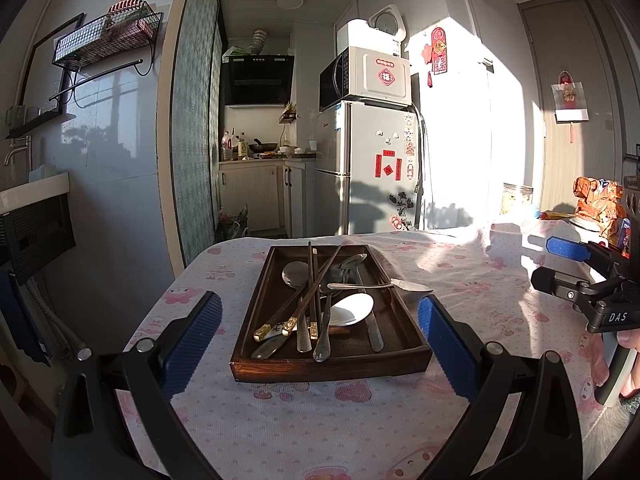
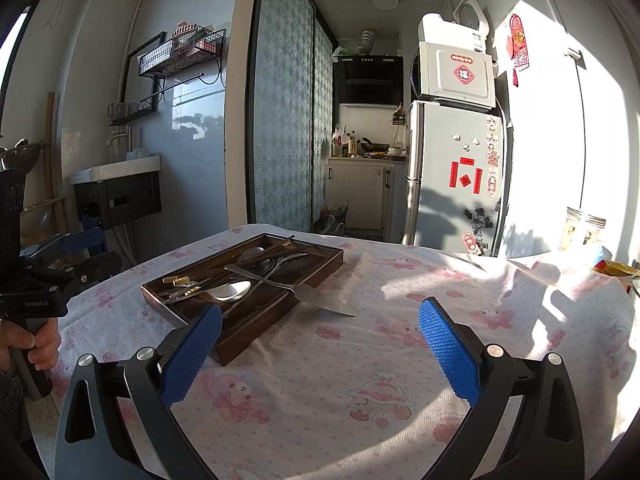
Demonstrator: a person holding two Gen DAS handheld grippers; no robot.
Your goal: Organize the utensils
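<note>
A dark wooden tray [image 1: 332, 366] [image 2: 188, 316] sits on the pink-patterned tablecloth. It holds a jumble of utensils: dark chopsticks [image 1: 314, 280] [image 2: 256, 258] with gold ends, metal spoons [image 1: 295, 272], forks and a white ceramic spoon [image 1: 352, 309] [image 2: 232, 291]. A metal cake server [image 1: 412, 286] [image 2: 328, 299] rests across the tray's right rim, its blade on the cloth. My left gripper [image 1: 320, 344] is open, its blue pads flanking the tray's near end. My right gripper [image 2: 320, 344] is open over bare cloth, right of the tray.
The table [image 1: 280, 432] fills the foreground. At its far right stand a glass jar [image 2: 580, 232] and snack packets [image 1: 598, 200]. Beyond the table are a fridge [image 1: 372, 168] with a microwave on top, and a sink [image 2: 116, 168] at left.
</note>
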